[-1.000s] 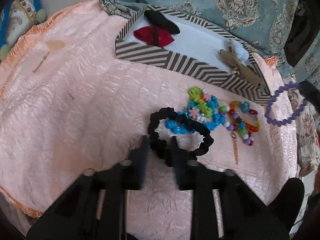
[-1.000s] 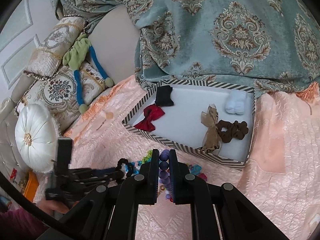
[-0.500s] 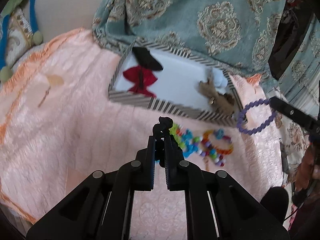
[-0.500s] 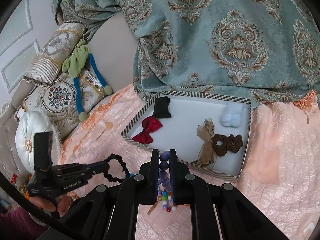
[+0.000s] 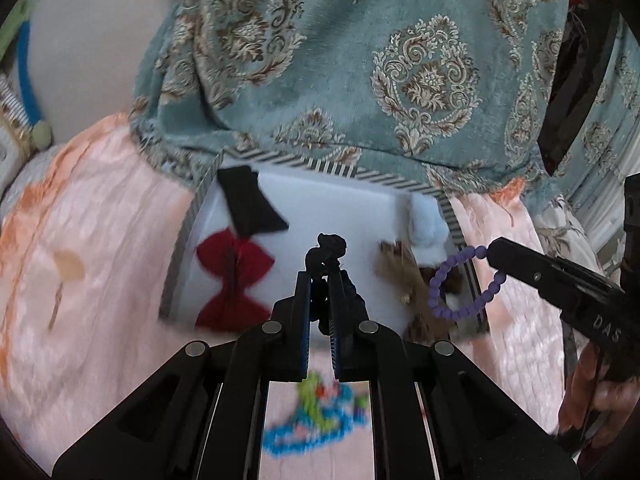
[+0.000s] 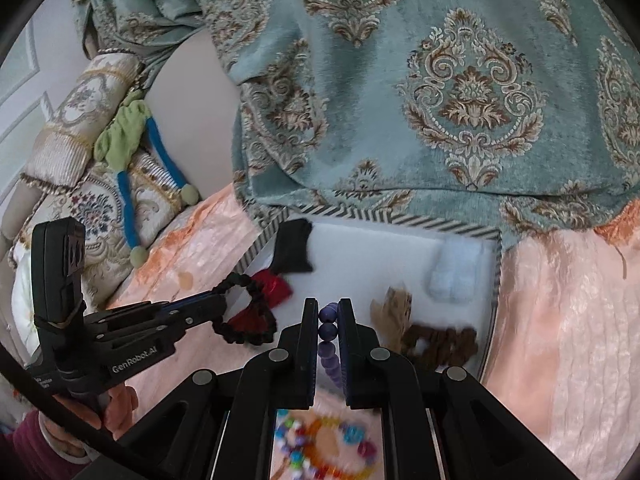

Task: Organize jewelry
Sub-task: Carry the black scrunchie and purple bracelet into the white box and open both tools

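Since the earlier frames the black scrunchie (image 5: 326,256) has left the pink bedspread (image 5: 100,264) and now hangs clamped in the left gripper (image 5: 320,280), lifted over the striped box (image 5: 188,240); its jaws have just closed on it. The purple bead bracelet (image 5: 460,284), lifted earlier, has also come over the box, at its 3 o'clock side. Left gripper: fingers together, pinching the scrunchie, whose loop dangles below them in the right wrist view (image 6: 248,312). Right gripper (image 6: 328,320): fingers together, clamped on the bracelet (image 6: 328,332), beads stacked between the pads. Box: white floor, striped rim, set against a teal patterned blanket (image 5: 360,60) at 12 o'clock. Contents: black bow (image 5: 252,208) at 10 o'clock; red bow (image 5: 234,276) at 8 o'clock; pale blue fluffy item (image 5: 424,228) at 2 o'clock; tan ribbon bow (image 6: 394,316) and brown scrunchie (image 6: 440,344) at 4 o'clock. Colourful bead bracelets (image 6: 324,448), blurred, lie on the bedspread at 6 o'clock, outside the box, seen between the right gripper's arms. A hand (image 6: 116,404) grips the left gripper's handle at 8 o'clock in the right wrist view.
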Available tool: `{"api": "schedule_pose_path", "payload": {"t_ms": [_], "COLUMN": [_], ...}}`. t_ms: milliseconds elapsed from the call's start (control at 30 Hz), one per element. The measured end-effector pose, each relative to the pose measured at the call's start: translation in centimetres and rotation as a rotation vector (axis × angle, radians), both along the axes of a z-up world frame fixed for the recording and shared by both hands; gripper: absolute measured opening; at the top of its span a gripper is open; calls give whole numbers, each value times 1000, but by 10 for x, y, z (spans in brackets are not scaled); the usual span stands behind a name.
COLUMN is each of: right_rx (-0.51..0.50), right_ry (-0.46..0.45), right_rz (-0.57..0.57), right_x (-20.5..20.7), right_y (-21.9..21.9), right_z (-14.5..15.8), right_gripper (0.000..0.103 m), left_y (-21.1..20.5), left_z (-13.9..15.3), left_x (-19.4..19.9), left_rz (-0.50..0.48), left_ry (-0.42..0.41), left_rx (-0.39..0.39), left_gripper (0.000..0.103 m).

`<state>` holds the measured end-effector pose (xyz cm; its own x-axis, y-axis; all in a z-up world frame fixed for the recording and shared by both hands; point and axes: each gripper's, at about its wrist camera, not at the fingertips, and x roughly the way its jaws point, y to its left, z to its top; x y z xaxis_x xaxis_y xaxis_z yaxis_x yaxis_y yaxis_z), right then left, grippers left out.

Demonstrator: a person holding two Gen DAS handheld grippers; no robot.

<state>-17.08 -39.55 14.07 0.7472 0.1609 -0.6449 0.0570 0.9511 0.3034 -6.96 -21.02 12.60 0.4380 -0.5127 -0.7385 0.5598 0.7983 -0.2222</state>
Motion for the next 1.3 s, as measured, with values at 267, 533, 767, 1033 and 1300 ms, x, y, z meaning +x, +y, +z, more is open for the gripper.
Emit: {"api": "schedule_pose_path", "payload": {"t_ms": [267,533,767,1033,1300], "right_rx": [1,-24,-78,-58,-76], "right_ry": [63,136,161,151,146], "right_rz": [-17,-116,-151,-159,-132], "right_x": [72,118,127,115,102], "right_y": [-27,-64,-72,-76,-62], "right_z": [-27,-66,-83,-80,-70], "right_gripper": [9,9,8,29,37], "left_y": [-55,-75,-83,-81,-79], "left_z": [-28,-59,-74,-77,-65], "left_x": [68,118,125,118,98], "left_rz": [11,94,98,104,94], "left_ry": [33,55,44,34,-7], "left_rx": [34,110,160,168,172], "left_gripper": [7,7,7,38,49]}}
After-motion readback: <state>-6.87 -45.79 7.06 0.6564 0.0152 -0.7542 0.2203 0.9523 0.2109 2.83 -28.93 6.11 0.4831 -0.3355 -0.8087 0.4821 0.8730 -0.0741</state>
